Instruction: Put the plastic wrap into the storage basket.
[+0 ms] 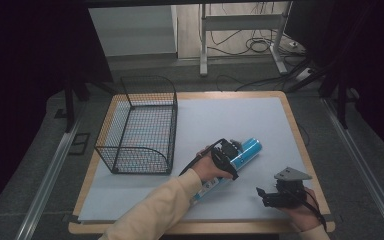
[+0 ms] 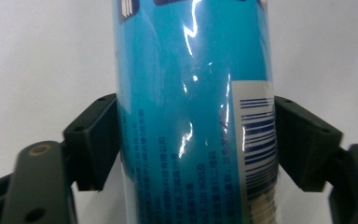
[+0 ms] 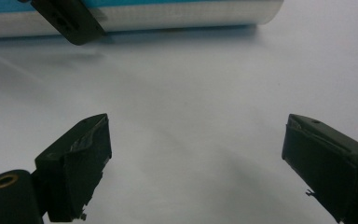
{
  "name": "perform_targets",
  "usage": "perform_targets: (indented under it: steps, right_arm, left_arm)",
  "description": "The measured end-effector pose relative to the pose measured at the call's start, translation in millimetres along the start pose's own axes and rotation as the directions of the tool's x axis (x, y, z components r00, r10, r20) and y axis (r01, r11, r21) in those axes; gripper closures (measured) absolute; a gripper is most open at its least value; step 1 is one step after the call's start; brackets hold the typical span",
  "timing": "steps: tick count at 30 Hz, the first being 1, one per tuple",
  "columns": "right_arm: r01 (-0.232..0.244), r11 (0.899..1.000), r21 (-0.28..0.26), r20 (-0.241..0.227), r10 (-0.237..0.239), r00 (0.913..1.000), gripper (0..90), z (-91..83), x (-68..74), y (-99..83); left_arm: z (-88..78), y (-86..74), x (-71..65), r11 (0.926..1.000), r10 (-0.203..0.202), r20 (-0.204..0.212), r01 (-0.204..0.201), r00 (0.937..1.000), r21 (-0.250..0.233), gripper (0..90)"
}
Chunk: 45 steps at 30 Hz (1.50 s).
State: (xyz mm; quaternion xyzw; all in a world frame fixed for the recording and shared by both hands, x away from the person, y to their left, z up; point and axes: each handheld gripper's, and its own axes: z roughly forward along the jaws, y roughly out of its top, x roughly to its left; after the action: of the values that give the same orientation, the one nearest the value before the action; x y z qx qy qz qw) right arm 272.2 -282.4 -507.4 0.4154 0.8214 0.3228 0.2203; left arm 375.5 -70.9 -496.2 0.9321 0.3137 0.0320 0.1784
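A blue cylindrical can [image 1: 248, 149] with white print lies on its side on the white mat [image 1: 230, 115], slanting from near left to far right. My left gripper [image 1: 224, 159] comes down on its middle; in the left gripper view the two black pads [image 2: 98, 135] press on either side of the can [image 2: 191, 84], beside its barcode. My right gripper [image 1: 263, 196] rests low at the near right of the mat, apart from the can. Its jaws stand wide open [image 3: 196, 149] over bare mat, facing the can [image 3: 168, 16] and one finger of the left gripper [image 3: 70, 18].
A black wire basket [image 1: 140, 125] stands on the left part of the mat, open at the top. The wooden table edge [image 1: 300, 145] frames the mat. Beyond the table are a metal stand and cables on the floor [image 1: 250, 42].
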Motion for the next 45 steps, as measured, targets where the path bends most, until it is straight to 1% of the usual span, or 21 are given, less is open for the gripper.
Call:
perform_targets:
  steps: [2, 3, 6, 9, 14, 22, 25, 27, 31, 32, 35, 38, 39, 41, 45]
  right_arm:
    - [-0.002, 1.0, -0.001, 0.0, 0.002, 1.0, 8.3, 0.0, 0.0, 0.1]
    - [0.0, 1.0, -0.001, 0.001, 0.0, 1.0, 8.3, 0.0, -0.1, 0.0]
    - [0.0, 1.0, -0.001, 0.0, 0.0, 1.0, 8.3, 0.0, 0.0, 0.1]
    - [0.002, 1.0, -0.002, 0.001, -0.002, 1.0, 8.3, 0.0, 0.0, 0.1]
    - [0.0, 1.0, -0.007, 0.003, 0.0, 1.0, 8.3, -1.2, 0.0, 0.5]
    - [-0.002, 1.0, -0.016, 0.008, 0.002, 1.0, 8.5, -2.5, -1.0, 1.0]
    - [-0.003, 1.0, -0.02, 0.008, 0.004, 1.0, 8.5, -2.9, -1.1, 1.1]
    - [-0.005, 1.0, -0.021, 0.007, 0.005, 1.0, 8.6, -3.2, -1.2, 1.2]
    - [-0.006, 1.0, -0.021, 0.007, 0.006, 1.0, 8.6, -3.5, -1.0, 1.5]
    - [-0.006, 1.0, -0.021, 0.007, 0.006, 1.0, 8.6, -3.5, -0.9, 1.6]
    - [-0.007, 1.0, -0.023, 0.009, 0.007, 0.9999, 8.6, -3.5, -0.7, 1.7]
    - [-0.007, 1.0, -0.023, 0.009, 0.007, 0.9999, 8.6, -3.6, -0.7, 1.7]
    - [-0.007, 1.0, -0.024, 0.009, 0.007, 0.9999, 8.6, -3.7, -0.8, 1.8]
    - [-0.007, 1.0, -0.025, 0.009, 0.007, 0.9999, 8.6, -3.9, -0.8, 1.9]
    - [-0.008, 1.0, -0.028, 0.008, 0.008, 0.9999, 8.6, -4.3, -1.0, 2.0]
  left_arm:
    - [0.6, 0.3, 0.4, 1.0, -0.006, -0.003, 0.006, 1.0, 0.006, 27.0]
    - [0.9, 0.4, 0.5, 0.9999, -0.008, 0.006, 0.008, 0.9999, 0.007, 28.4]
    - [0.6, 0.8, 1.1, 0.9998, -0.014, 0.01, 0.013, 0.9999, 0.012, 30.1]
    - [0.4, 0.9, 2.9, 0.9995, -0.029, 0.025, 0.029, 0.9993, 0.012, 30.6]
    - [0.0, 1.2, 4.8, 0.999, -0.043, 0.037, 0.042, 0.9984, 0.015, 30.9]
    - [-1.3, 3.1, 6.0, 0.998, -0.048, 0.041, 0.046, 0.998, 0.044, 31.1]
    - [-2.8, 2.0, 7.7, 0.9978, -0.048, 0.051, 0.045, 0.9975, 0.049, 31.2]
    - [-4.9, 1.3, 8.2, 0.9978, -0.046, 0.046, 0.044, 0.9979, 0.049, 31.2]
    - [-9.4, 0.9, 9.4, 0.998, -0.046, 0.048, 0.043, 0.9978, 0.046, 31.2]
    - [-13.6, 1.0, 9.8, 0.9981, -0.042, 0.05, 0.04, 0.9979, 0.047, 31.2]
    - [-18.7, 1.6, 8.7, 0.9983, -0.033, 0.045, 0.03, 0.9984, 0.049, 31.2]
    - [-24.6, 2.6, 10.6, 0.9983, -0.033, 0.075, 0.029, 0.9967, 0.051, 31.2]
    - [-27.4, 3.1, 10.4, 0.9986, -0.03, 0.071, 0.026, 0.997, 0.047, 31.2]
    - [-32.0, 4.2, 9.1, 0.9989, -0.014, 0.048, 0.012, 0.9987, 0.045, 31.3]
    - [-39.6, 5.2, 10.3, 0.9993, -0.015, 0.052, 0.013, 0.9985, 0.035, 31.3]
